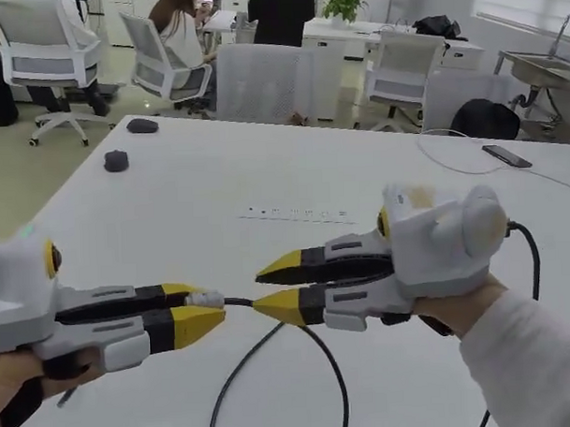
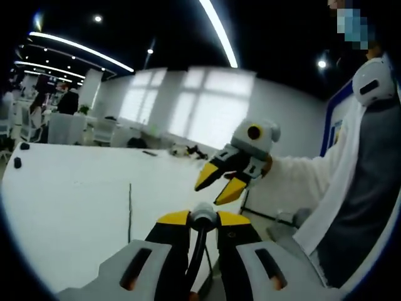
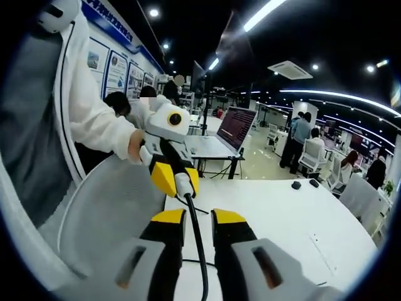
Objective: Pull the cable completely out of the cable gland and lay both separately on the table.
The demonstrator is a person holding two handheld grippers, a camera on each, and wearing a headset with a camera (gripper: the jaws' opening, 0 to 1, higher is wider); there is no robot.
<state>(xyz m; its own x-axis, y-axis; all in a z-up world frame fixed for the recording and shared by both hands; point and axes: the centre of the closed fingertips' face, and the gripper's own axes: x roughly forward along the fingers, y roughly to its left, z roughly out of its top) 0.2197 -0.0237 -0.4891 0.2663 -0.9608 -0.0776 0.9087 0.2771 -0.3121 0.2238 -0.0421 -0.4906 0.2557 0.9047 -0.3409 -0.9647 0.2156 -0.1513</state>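
Observation:
A small pale grey cable gland [image 1: 206, 298] is pinched in my left gripper [image 1: 213, 303], which is shut on it just above the white table [image 1: 265, 167]. A black cable [image 1: 335, 366] leaves the gland, runs right between the jaws of my right gripper [image 1: 260, 289] and loops down over the table. The right gripper's jaws stand open around the cable with a gap on both sides. In the left gripper view the gland [image 2: 203, 214] sits at the tips of my left gripper [image 2: 203, 219]. In the right gripper view the cable [image 3: 195, 241] passes through my right gripper [image 3: 198, 217].
Two dark mouse-like objects [image 1: 116, 160] [image 1: 142, 126] lie at the table's far left. A phone [image 1: 506, 155] and a thin white cord [image 1: 452, 163] lie at the far right. Office chairs [image 1: 262, 83] stand beyond the far edge.

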